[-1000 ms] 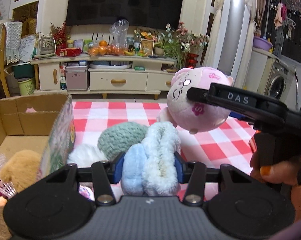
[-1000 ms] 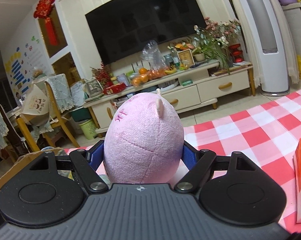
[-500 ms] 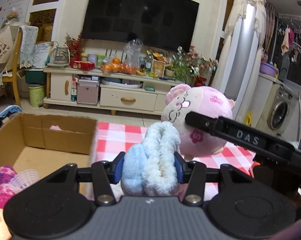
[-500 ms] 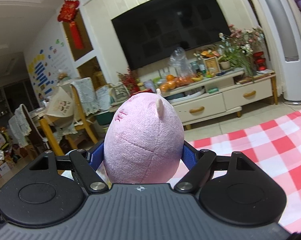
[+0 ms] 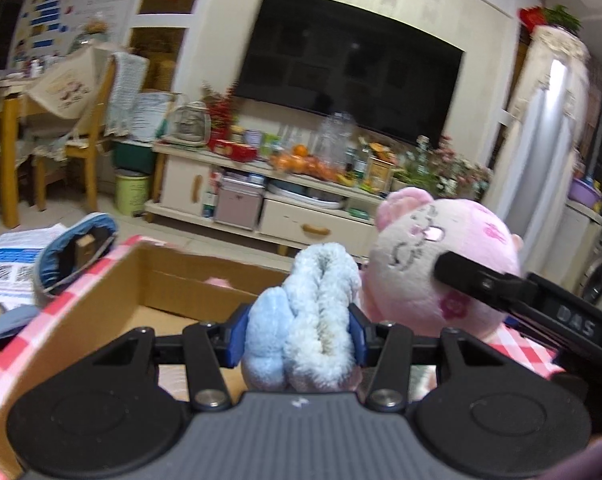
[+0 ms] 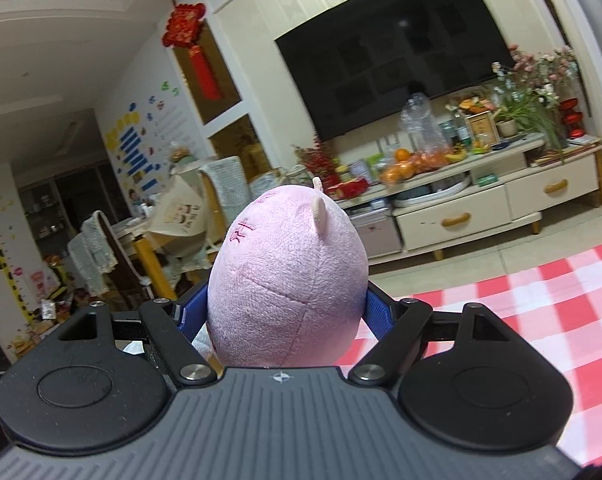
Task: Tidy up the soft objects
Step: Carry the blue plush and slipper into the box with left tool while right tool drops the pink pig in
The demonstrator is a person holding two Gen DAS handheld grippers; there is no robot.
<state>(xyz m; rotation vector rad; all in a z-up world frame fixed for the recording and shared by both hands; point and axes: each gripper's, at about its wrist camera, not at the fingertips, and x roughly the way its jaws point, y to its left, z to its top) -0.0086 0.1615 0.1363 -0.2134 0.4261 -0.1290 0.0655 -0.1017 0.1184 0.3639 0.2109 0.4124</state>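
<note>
My left gripper (image 5: pixel 297 336) pinches a fluffy blue-white slipper (image 5: pixel 305 328) above the cardboard box (image 5: pixel 101 300) — my right gripper (image 6: pixel 279 312) clamps a round pink pig toy (image 6: pixel 289 288), lifted over the checked cloth (image 6: pixel 541 304).

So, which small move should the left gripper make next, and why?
Probably lower it a little into the cardboard box and open: the left gripper is shut on the fluffy blue toy, which appears to hang over the box's opening.
</note>
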